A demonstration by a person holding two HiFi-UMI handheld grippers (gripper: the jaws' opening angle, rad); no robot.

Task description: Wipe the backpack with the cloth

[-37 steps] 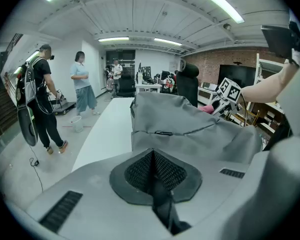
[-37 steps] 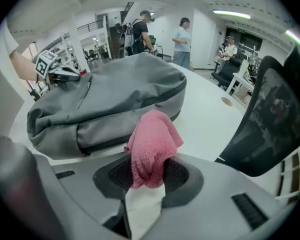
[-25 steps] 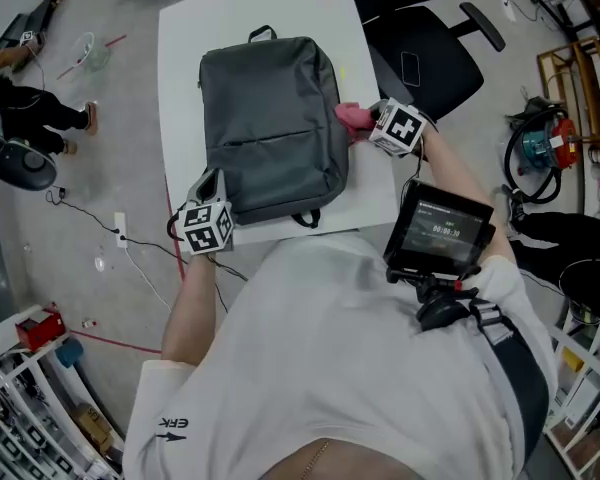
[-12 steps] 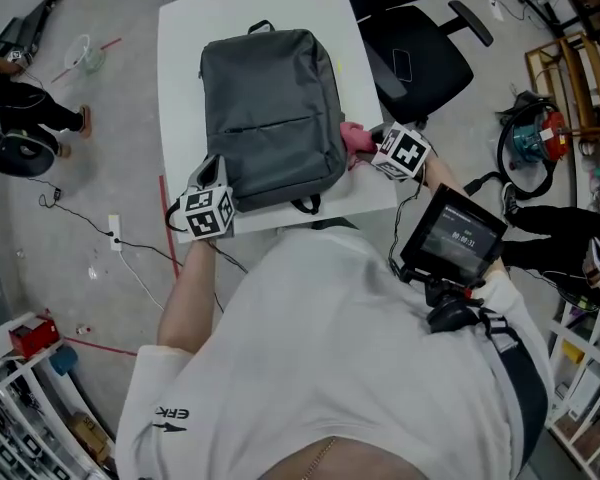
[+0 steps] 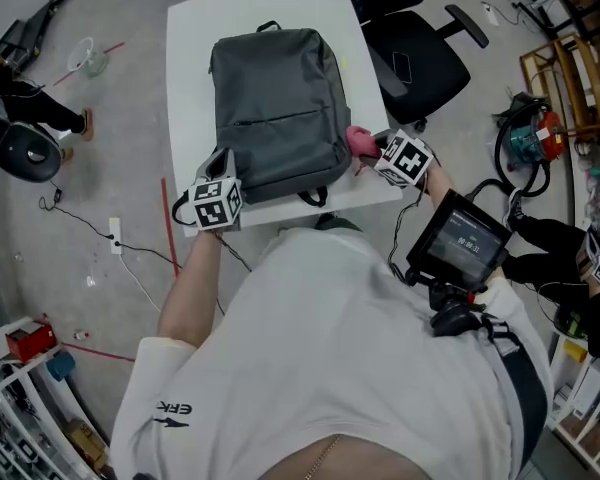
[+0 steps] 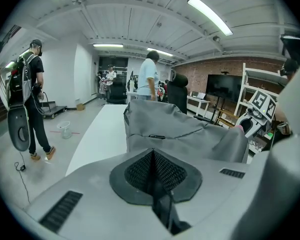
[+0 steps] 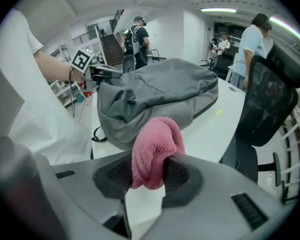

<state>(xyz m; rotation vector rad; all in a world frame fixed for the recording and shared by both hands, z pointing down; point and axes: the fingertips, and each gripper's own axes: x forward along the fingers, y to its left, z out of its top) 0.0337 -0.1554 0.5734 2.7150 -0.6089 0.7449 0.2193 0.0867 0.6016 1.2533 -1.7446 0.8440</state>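
A dark grey backpack [image 5: 280, 103] lies flat on the white table [image 5: 190, 78], handle at the far end. My right gripper [image 5: 368, 148] is shut on a pink cloth [image 5: 359, 141] and presses it against the backpack's right side near its lower corner. In the right gripper view the cloth [image 7: 155, 151] bulges from between the jaws of the right gripper [image 7: 152, 173], touching the backpack [image 7: 155, 91]. My left gripper [image 5: 218, 163] sits at the backpack's near left corner. In the left gripper view the left gripper [image 6: 152, 159] is shut, pads together, with the backpack [image 6: 175, 129] just beyond.
A black office chair [image 5: 420, 48] stands close to the table's right side. A screen unit [image 5: 458, 240] hangs at the person's chest. Cables [image 5: 130, 248] run over the floor left of the table. People stand further off in both gripper views.
My right gripper has slid the cloth along the backpack's right side toward the near corner. The left gripper has stayed at the near left corner.
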